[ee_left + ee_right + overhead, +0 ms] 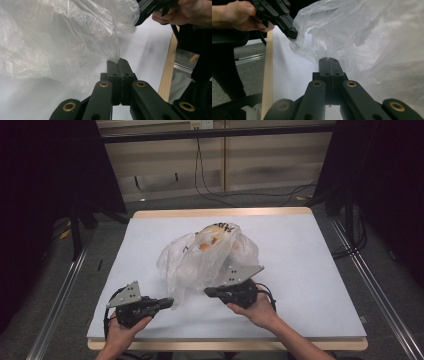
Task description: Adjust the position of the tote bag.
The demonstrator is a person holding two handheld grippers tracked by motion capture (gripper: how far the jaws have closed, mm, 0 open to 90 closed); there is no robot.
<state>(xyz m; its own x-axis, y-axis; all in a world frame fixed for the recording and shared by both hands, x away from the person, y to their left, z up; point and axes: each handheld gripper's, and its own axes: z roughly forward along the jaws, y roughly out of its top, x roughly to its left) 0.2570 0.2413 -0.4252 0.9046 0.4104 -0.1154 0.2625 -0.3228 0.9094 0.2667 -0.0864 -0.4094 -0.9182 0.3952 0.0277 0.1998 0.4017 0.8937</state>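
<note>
A crumpled clear plastic bag [200, 260] lies in the middle of the white table [300, 270], with something orange [209, 243] showing through its top. My left gripper [170, 302] is at the bag's near left edge, my right gripper [206, 292] at its near right edge. In the left gripper view the jaws of the left gripper [118, 60] are shut with a strand of bag film [57, 42] pinched at the tips. In the right gripper view the right gripper [328, 59] is likewise shut on the film [372, 45]. Across from it, the left gripper [293, 35] bites the bag's edge.
The table has a pale wooden rim [225, 212]. Metal rails [60, 295] run along the floor on both sides. Black cables [210, 190] hang and lie behind the table, and dark stands [75, 220] flank it.
</note>
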